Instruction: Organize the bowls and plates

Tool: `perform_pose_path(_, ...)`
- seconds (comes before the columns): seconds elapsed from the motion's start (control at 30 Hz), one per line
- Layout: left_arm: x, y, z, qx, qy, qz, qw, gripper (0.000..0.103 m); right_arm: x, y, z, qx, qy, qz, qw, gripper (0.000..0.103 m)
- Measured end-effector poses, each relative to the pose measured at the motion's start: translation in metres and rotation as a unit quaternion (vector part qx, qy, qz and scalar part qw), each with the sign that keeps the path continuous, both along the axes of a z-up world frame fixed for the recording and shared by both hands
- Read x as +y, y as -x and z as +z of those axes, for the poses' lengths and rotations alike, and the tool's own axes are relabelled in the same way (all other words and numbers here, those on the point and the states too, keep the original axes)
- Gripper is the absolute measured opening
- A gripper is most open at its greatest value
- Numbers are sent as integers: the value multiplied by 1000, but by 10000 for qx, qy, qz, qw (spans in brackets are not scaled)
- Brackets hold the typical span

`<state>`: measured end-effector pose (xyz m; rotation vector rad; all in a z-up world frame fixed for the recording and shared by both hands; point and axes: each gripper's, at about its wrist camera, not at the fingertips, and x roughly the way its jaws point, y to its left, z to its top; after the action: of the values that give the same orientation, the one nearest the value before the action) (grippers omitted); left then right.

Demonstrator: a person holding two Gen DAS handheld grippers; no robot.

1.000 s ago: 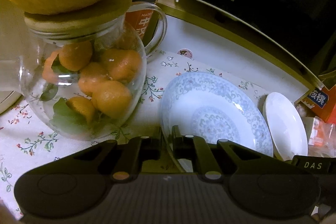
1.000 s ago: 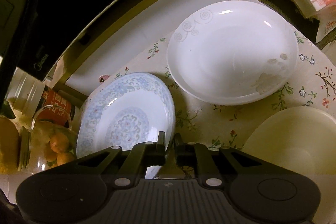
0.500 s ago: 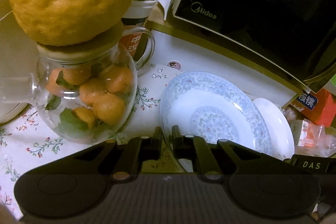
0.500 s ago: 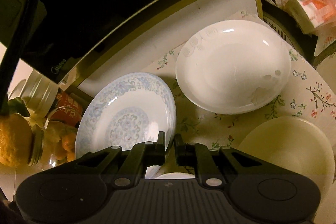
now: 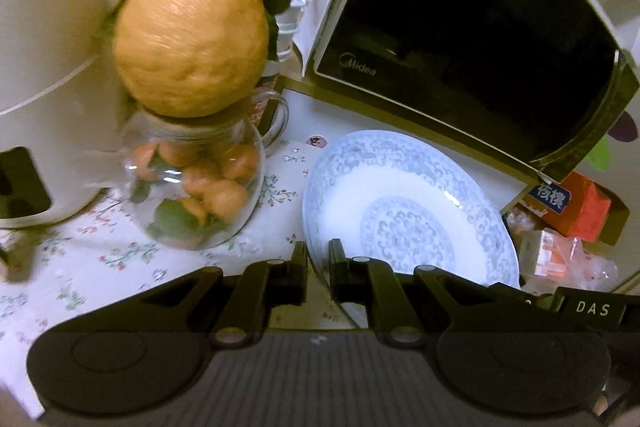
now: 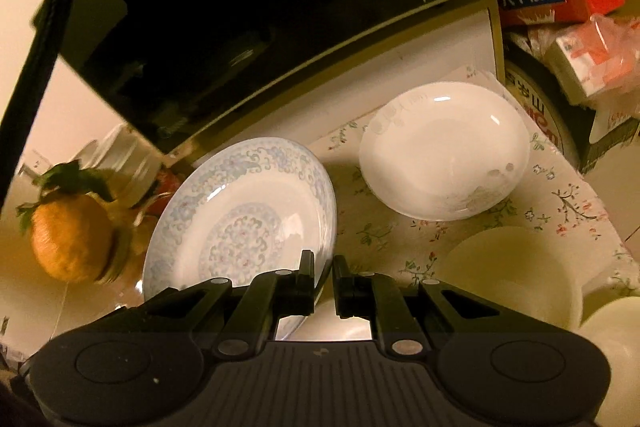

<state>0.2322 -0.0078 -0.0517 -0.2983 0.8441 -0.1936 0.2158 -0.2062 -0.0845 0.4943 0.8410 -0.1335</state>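
At the bottom centre of the left wrist view, the left claw (image 5: 318, 269) is clenched on the near rim of the blue-patterned plate (image 5: 404, 203), one finger on each face of the edge. The plate tilts up and to the right across the middle of the frame, its far rim in front of the microwave (image 5: 460, 39) at the upper right. Low in the centre of the right wrist view, the right claw (image 6: 323, 283) is clamped on the same plate's rim, with the plate spreading to the left of centre and its right edge running down between the two fingers. So one patterned plate is gripped by two claws, each nearly closed around only the thickness of the rim.

Right of centre in the right wrist view, one white plate (image 6: 444, 151) with a faint scroll mark lies flat on the flowered cloth of the counter (image 6: 568, 203), apart from the patterned plate. At the lower right sits one cream bowl (image 6: 516, 275), and a second pale round dish (image 6: 616, 351) is cut by the frame edge, too little of it showing to name.

On the left of the left wrist view stands one glass jar (image 5: 192, 179) holding small orange fruits, blurred beyond counting, with one large yellow citrus (image 5: 188, 35) balanced on its lid. One red carton (image 5: 576, 203) with blue lettering sits at the right edge, below the microwave's corner.
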Motion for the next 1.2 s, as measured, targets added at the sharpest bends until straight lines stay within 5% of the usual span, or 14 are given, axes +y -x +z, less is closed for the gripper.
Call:
perform_pose_path(0.47,54,95,47,-373,-201,280,9987,8,61,82,35,-144,55,707,9974,11)
perform_pose_path(0.83,98,170,37,-353,-466,429,9974,9,117,142,30,-66,218,1403,9899,12)
perform_pose_path(1.2,122,201,13,-158,-671,444,9966,9,152,166,5,189,491,1774,9827,12)
